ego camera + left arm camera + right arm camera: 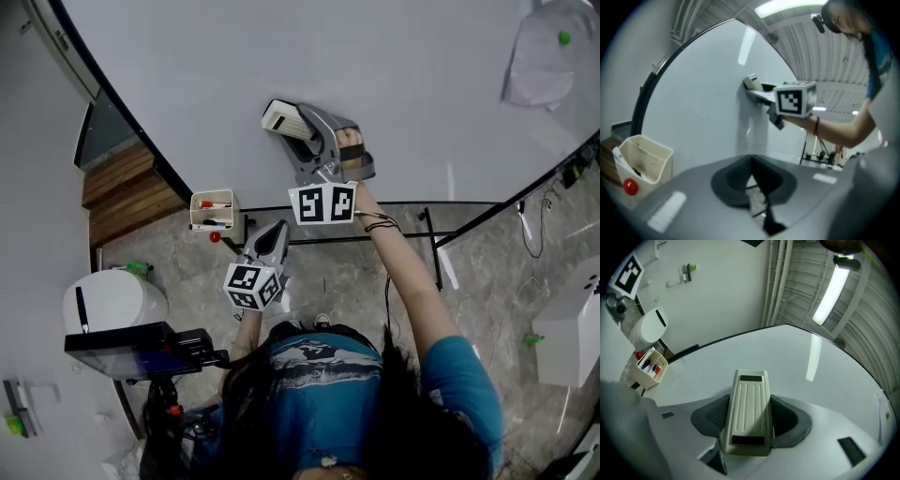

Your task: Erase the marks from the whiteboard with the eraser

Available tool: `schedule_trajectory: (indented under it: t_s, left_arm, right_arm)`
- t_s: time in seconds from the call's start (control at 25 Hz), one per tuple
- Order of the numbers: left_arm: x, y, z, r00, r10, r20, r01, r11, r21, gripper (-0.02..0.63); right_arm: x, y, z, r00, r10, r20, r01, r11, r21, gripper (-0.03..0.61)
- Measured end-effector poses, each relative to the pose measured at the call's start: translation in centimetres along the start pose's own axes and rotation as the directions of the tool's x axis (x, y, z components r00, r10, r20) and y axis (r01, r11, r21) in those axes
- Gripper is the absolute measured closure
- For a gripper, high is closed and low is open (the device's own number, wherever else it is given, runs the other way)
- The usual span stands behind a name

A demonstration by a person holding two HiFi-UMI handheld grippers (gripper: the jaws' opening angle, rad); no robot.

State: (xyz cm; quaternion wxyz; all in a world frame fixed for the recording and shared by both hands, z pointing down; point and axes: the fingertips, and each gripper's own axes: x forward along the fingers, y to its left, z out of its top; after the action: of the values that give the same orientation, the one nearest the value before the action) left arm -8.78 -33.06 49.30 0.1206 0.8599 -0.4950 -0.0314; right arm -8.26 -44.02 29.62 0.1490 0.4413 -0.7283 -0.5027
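— Spotted the left gripper (273, 236) low, near the marker tray (213, 210), jaws pressed together on nothing.
— Found the right gripper (302, 131) raised, jaws pinching the eraser (278, 117), its end against the whiteboard (403, 84).

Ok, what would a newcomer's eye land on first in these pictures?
The cream eraser clamped in the right gripper, held up to the whiteboard, stands out first. Next comes the cream marker holder at the board's edge, with the shut, empty left gripper nearby.
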Motion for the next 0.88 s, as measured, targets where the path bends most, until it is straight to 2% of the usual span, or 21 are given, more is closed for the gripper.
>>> schedule_trajectory:
  t_s: [0.2,0.44,0.56,0.76,0.88]
  left_arm:
    - [0.4,-1.5,-0.1,0.999,-0.048,-0.008,0.048,0.999,0.007,0.611]
    - [1.0,-3.3,0.0,0.995,-0.100,-0.013,0.100,0.995,0.016,0.611]
    - [1.1,-3.6,0.1,0.994,-0.109,-0.015,0.109,0.994,0.017,0.611]
    - [1.1,-3.3,0.1,0.995,-0.098,-0.016,0.098,0.995,0.019,0.611]
    - [0.9,-2.8,-0.3,0.996,-0.083,-0.016,0.083,0.996,0.016,0.611]
  right_arm:
    - [-1.3,-9.4,0.2,0.996,-0.094,-0.005,0.094,0.989,0.110,0.314]
    - [-3.3,-21.5,-1.3,0.974,-0.227,-0.007,0.220,0.935,0.278,0.314]
    - [-4.3,-25.9,-3.0,0.966,-0.256,-0.027,0.251,0.917,0.308,0.314]
    - [-6.1,-31.8,-6.7,0.940,-0.334,-0.073,0.332,0.845,0.420,0.314]
    - [-6.7,-33.1,-8.3,0.927,-0.366,-0.085,0.360,0.803,0.474,0.314]
